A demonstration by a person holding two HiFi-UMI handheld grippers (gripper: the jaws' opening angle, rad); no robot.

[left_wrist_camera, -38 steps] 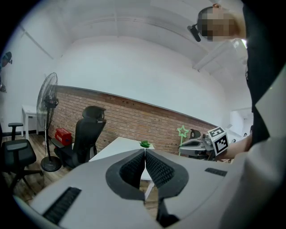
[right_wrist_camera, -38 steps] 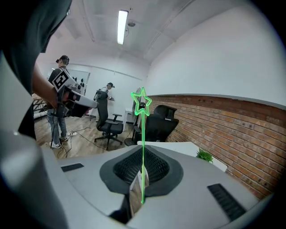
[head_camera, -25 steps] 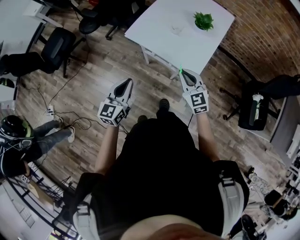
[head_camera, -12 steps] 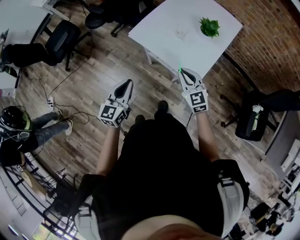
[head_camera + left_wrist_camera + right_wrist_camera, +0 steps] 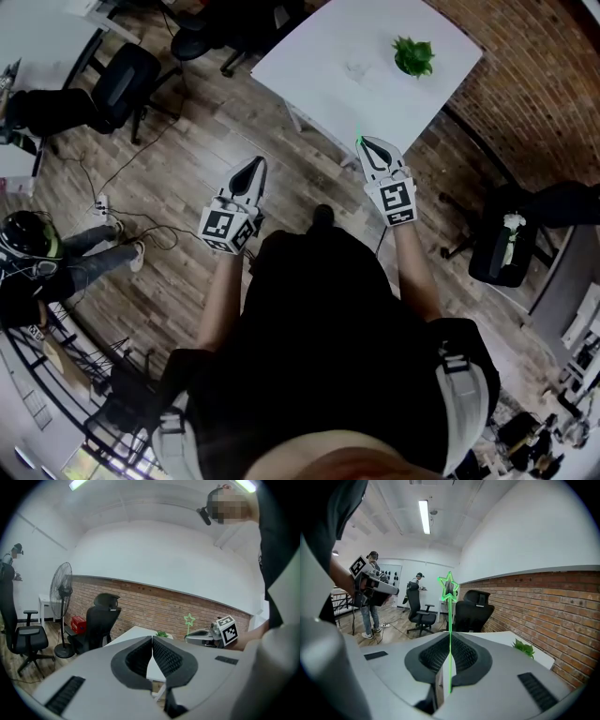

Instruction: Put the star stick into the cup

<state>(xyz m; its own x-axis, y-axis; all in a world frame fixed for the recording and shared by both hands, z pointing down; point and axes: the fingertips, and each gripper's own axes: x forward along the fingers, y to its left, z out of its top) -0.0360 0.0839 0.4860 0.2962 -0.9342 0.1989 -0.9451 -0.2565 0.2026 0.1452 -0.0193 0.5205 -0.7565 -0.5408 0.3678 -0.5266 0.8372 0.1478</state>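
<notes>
My right gripper (image 5: 364, 141) is shut on the thin green star stick (image 5: 448, 585), which stands upright between its jaws, star on top. The stick also shows as a green sliver (image 5: 359, 139) in the head view, at the near edge of the white table (image 5: 319, 42). A faint clear cup (image 5: 357, 67) stands on that table, beyond the stick. My left gripper (image 5: 253, 161) hovers over the wooden floor, left of the right one, shut with nothing in it. The left gripper view shows the right gripper (image 5: 202, 637) holding the star stick (image 5: 189, 619).
A small green potted plant (image 5: 413, 54) sits on the table's far right part. Black office chairs (image 5: 122, 80) stand at the left, and another (image 5: 511, 234) by the brick wall. Cables and a seated person (image 5: 37, 272) lie on the floor at the left.
Both grippers have edged forward toward the table as the person steps closer. The right one still holds the star stick.
</notes>
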